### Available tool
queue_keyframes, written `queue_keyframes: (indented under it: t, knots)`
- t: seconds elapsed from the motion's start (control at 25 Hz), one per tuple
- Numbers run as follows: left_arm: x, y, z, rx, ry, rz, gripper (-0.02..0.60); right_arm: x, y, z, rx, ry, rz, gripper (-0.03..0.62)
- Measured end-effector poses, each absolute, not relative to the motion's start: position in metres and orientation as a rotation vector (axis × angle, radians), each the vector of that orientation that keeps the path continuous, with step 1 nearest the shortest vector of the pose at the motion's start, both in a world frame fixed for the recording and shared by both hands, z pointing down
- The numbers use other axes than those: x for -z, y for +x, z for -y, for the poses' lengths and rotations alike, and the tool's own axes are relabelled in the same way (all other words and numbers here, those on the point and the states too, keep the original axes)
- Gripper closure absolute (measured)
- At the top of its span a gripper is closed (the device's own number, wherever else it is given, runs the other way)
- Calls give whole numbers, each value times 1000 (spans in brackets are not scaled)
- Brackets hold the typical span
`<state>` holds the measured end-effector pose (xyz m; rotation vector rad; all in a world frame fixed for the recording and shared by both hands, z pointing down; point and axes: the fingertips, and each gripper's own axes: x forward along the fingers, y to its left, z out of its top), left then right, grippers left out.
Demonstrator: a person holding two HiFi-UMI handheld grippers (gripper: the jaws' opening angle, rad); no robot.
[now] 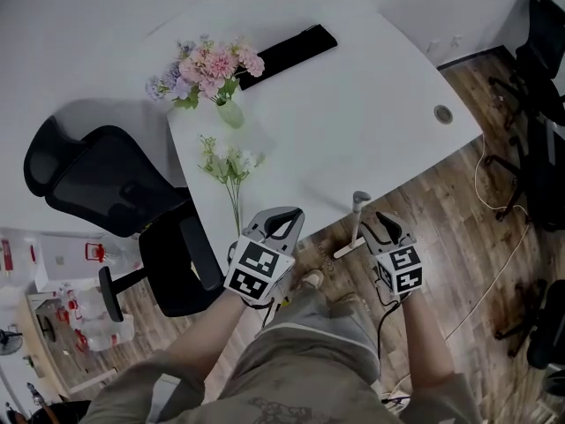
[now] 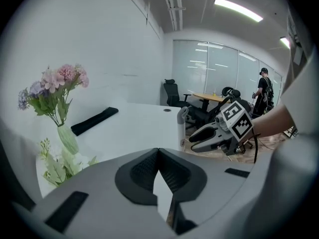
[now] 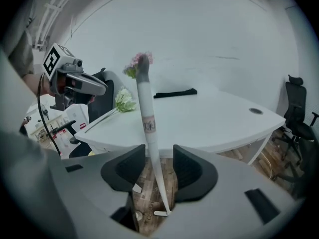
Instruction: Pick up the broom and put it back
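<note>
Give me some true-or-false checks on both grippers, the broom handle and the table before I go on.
1. The right gripper has its jaws apart, with the white broom handle with a grey top standing between them. True.
2. The left gripper is clamped on the white broom handle. False: its jaws are together with nothing between them.
3. The pink flowers in the green vase lie on the wood floor. False: they stand upright on the white table.
4. A black office chair stands beside the white table. True.
</note>
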<state>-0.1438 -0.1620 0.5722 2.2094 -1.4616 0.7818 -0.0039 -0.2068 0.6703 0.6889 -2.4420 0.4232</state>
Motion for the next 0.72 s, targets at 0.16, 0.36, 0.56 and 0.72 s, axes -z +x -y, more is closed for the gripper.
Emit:
queue_keyframes:
  t: [0.16,0.36,0.56,0.72]
  knots:
    - [-540,-136,172,-752,2277,1451,565,-608,13,212,-442,768,2504,446]
    - [-492,-117,184,-701,2397,1436,565,-526,41,217,-452,941,2576,487]
    - [-440,-96,195,-618,2517,1445,565,-451,66,207,-429,1075,2637,513]
    - [-410,-81,198,-578,2576,1439,565,-402,85,190,-400,1150,2675,513]
